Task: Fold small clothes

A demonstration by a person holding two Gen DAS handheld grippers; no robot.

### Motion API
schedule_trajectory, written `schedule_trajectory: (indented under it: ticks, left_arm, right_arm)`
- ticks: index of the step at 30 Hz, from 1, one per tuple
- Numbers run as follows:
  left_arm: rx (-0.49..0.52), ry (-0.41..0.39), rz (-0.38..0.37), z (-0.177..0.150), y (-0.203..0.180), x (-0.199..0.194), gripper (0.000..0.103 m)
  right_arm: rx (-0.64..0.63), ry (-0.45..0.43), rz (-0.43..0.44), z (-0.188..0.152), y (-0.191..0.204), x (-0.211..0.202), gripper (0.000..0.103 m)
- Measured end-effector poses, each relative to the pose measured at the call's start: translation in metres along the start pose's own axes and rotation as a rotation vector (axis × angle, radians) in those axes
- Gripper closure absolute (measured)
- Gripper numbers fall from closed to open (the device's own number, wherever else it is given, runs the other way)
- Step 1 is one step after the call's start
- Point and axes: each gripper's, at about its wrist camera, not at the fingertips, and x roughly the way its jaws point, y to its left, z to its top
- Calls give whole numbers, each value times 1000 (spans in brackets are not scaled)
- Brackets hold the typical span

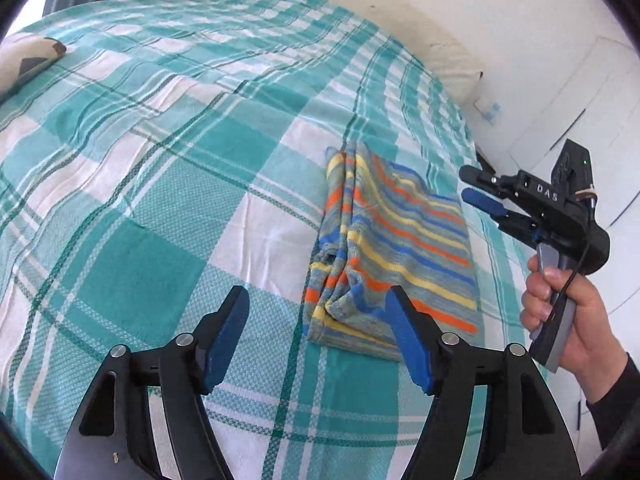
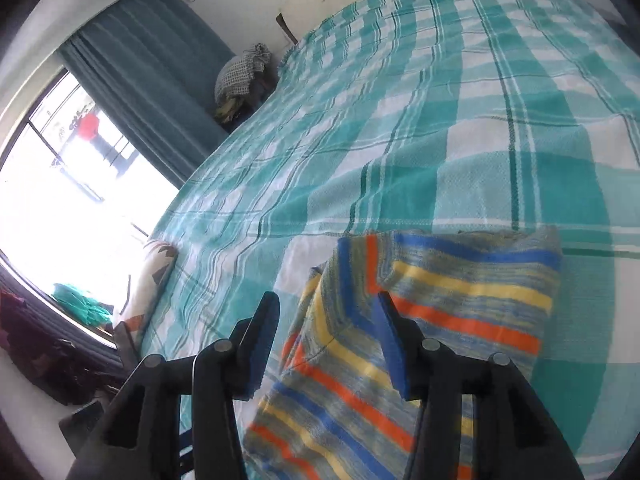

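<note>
folded striped garment (image 1: 394, 248) on checked bedspread (image 1: 168, 168), both grippers clear, jaws apart

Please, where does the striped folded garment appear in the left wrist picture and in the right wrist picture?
Left wrist view: the striped garment lies right of centre, beyond the right-hand finger.
Right wrist view: it fills the lower right, partly behind the right-hand finger.
Shared landmark: the teal checked bedspread lies under it in both views.

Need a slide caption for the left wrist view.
Left gripper open above the checked bedspread, folded striped garment lying just ahead, right gripper open and clear of it.
</note>
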Motion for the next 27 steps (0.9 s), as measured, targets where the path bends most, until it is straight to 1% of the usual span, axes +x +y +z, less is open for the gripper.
schedule_trajectory:
  ticks: [1,2,4,5,6,7,8,9,10,11,12,13,14,15,16,17,18,19,21,27]
  left_arm:
    - [24,1,-9,4,-6,3,25]
    - [53,9,-8,6,-13,8,25]
    - [102,34,22,10,-24,27,25]
    - [113,65,46,7,-26,38,31]
    - [123,111,71,5,-25,52,63]
    - [142,176,106,1,-24,69,87]
    - [162,211,129,-5,-21,77,93]
    - [179,198,127,-9,-21,72,93]
    - [193,191,133,-11,-22,63,93]
    - [203,180,138,-12,-23,50,93]
    - [207,166,141,-13,-23,36,88]
    - [206,150,146,-15,-23,21,87]
    - [210,133,157,-18,-22,7,74]
    - [219,119,169,-22,-22,-5,44]
    - [224,101,192,-26,-21,-15,30]
    - [225,78,219,-30,-20,-24,13]
    - [228,56,241,-33,-20,-31,10]
    - [237,54,256,-36,-20,-35,10]
    - [245,70,290,-40,-20,-36,10]
    - [242,85,347,-47,-16,-37,10]
  right_arm:
    - [-61,-4,-47,-10,2,-16,53]
    - [-112,3,-78,-21,4,-28,56]
    - [-189,22,-100,-48,10,-47,62]
    - [-211,37,-101,-62,13,-52,65]
    - [-227,57,-99,-76,16,-51,65]
    - [-237,81,-93,-92,18,-46,66]
    - [-235,124,-94,-111,15,-35,66]
    - [-220,207,-103,-130,12,-17,66]
    - [-215,267,-123,-149,9,-4,66]
    - [-245,228,-152,-160,16,-7,66]
    - [-279,180,-173,-165,25,-17,66]
    - [-283,161,-169,-168,31,-28,61]
    - [-261,140,-148,-170,34,-40,50]
    - [-235,107,-131,-174,36,-55,43]
    - [-222,74,-124,-179,36,-68,32]
    - [-221,48,-134,-186,37,-79,25]
    - [-224,30,-158,-194,37,-89,23]
    - [-225,21,-183,-202,35,-96,23]
    - [-206,22,-216,-217,28,-107,23]
    - [-44,42,-263,-247,-2,-128,23]
